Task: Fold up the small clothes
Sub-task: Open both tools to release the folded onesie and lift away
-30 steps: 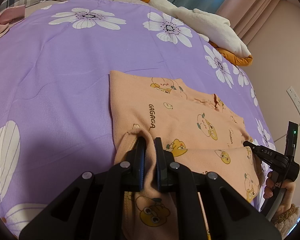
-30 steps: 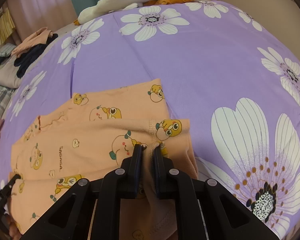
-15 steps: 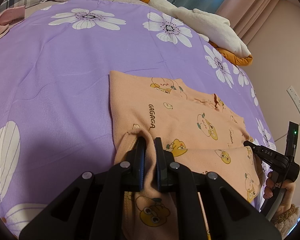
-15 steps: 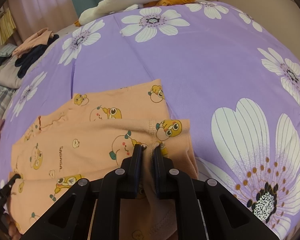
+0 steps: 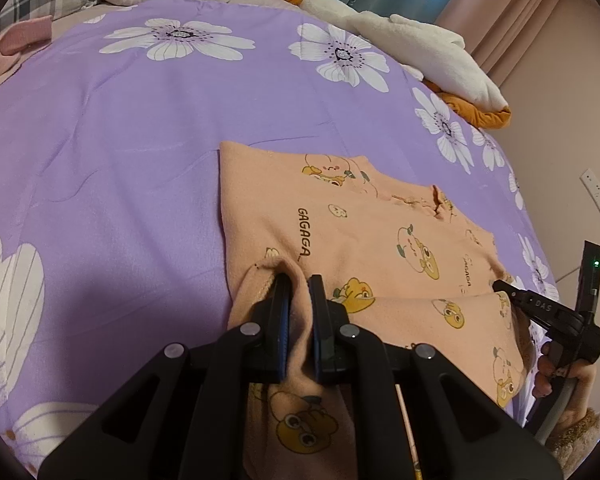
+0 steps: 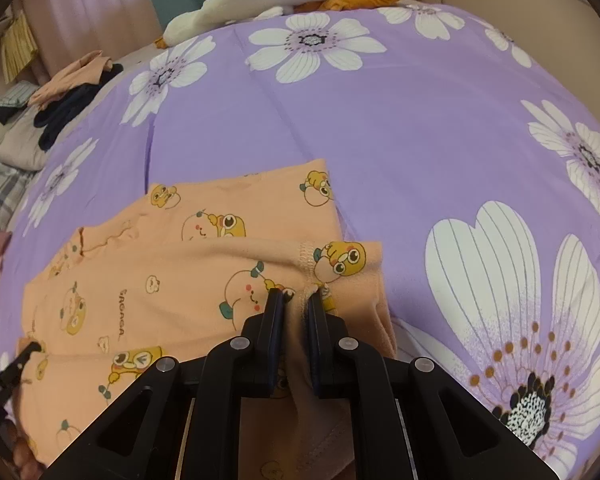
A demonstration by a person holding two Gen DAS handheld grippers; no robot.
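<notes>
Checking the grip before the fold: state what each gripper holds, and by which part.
Both grip the orange printed garment: the left gripper pinches a bunched corner at its near edge, the right gripper pinches the stitched seam at the opposite near corner.

A bed under a purple flowered cover [image 5: 140,128] filled both frames. A peach garment [image 5: 380,248] lay at lower centre. A white plush [image 5: 420,52] rested at the upper right, dark clothes [image 6: 72,108] at the upper left.

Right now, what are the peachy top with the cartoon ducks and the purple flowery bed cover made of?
The peach cartoon-print top looks like soft knit cotton, matte: it bunches limply between the left tongs and shows stitched hems. The purple bed cover with white flowers looks like smooth woven fabric, perhaps cotton or polyester, with a faint sheen and shallow creases. I can't be sure of either fibre.
</notes>
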